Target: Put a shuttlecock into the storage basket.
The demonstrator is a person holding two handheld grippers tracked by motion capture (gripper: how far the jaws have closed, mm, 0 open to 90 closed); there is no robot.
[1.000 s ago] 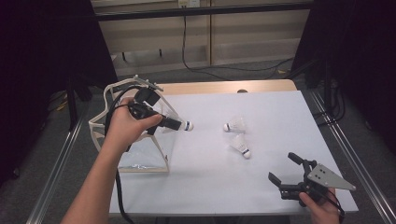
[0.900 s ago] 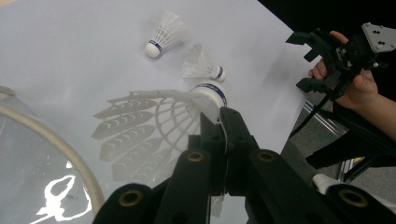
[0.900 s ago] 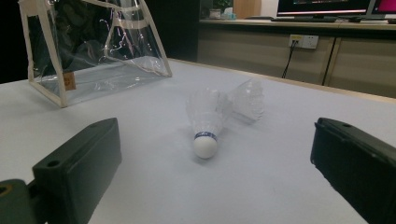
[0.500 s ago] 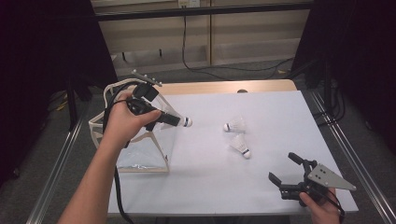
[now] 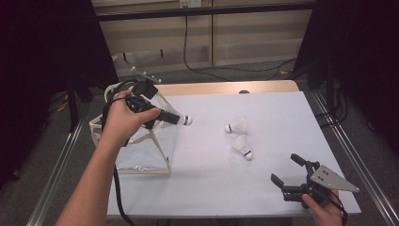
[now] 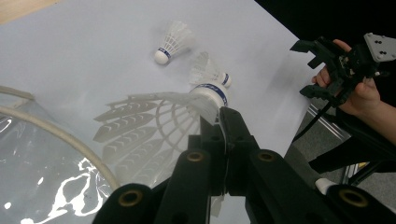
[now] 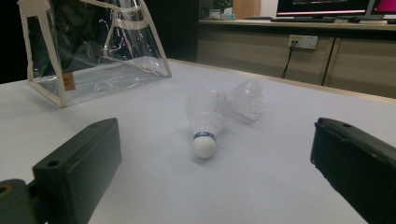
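Note:
My left gripper (image 5: 178,118) is shut on the feather skirt of a white shuttlecock (image 5: 187,120), held above the table beside the open top of a clear bag (image 5: 141,150). In the left gripper view the jaws (image 6: 219,116) pinch the feathers and the blue-banded cork (image 6: 212,95) points away. Two more shuttlecocks (image 5: 236,126) (image 5: 242,146) lie mid-table. My right gripper (image 5: 284,168) stands open near the front right corner, nothing between its jaws. In the right gripper view (image 7: 215,158) the nearer shuttlecock (image 7: 204,126) lies ahead on the table, well clear of the jaws.
The bag (image 7: 93,51) has cream trim and handles and stands at the table's left edge. The white table top (image 5: 282,113) ends in a wooden strip at the back. Metal rails run along both sides of the table. A cable hangs from the left gripper.
The left hand has carried its shuttlecock slightly up and back toward the bag's top. The right gripper and the two lying shuttlecocks have stayed put.

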